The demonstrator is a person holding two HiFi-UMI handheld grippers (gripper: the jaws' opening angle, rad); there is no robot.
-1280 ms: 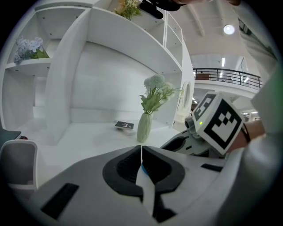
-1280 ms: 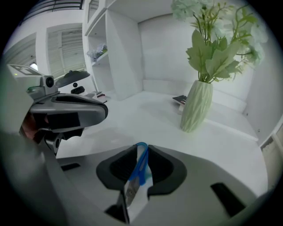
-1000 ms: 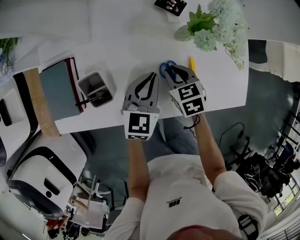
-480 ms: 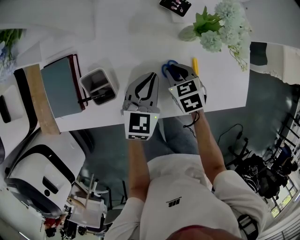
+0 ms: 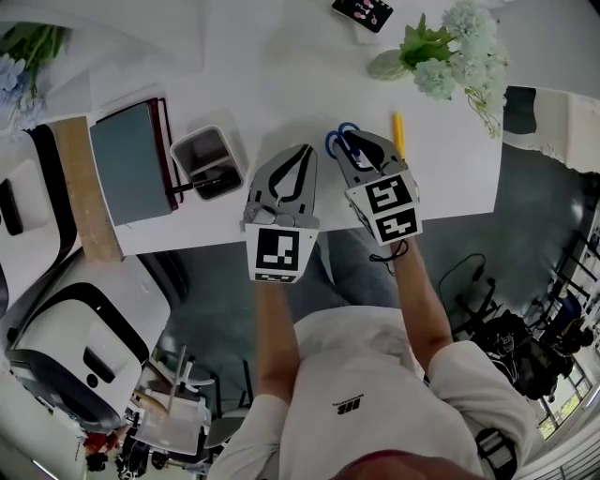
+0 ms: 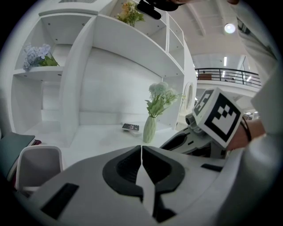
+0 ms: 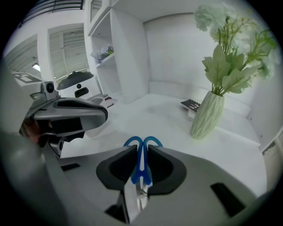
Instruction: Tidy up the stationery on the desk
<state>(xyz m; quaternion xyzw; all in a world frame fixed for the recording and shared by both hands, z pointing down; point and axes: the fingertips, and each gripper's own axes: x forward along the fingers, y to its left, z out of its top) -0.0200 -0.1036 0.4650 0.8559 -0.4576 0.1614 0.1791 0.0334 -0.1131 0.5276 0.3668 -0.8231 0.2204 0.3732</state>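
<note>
My right gripper (image 7: 142,147) was clamped on the blue-handled scissors (image 7: 141,170) over the white desk (image 7: 168,121), and my left gripper (image 6: 141,148) was closed, empty.

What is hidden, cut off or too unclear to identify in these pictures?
Scissors: blades mostly hidden by the right gripper, both views.
Yellow stick: head view, too small to name.
Grey box: head view, contents too dark.
Black gadget: head view, cut by top edge.
</note>
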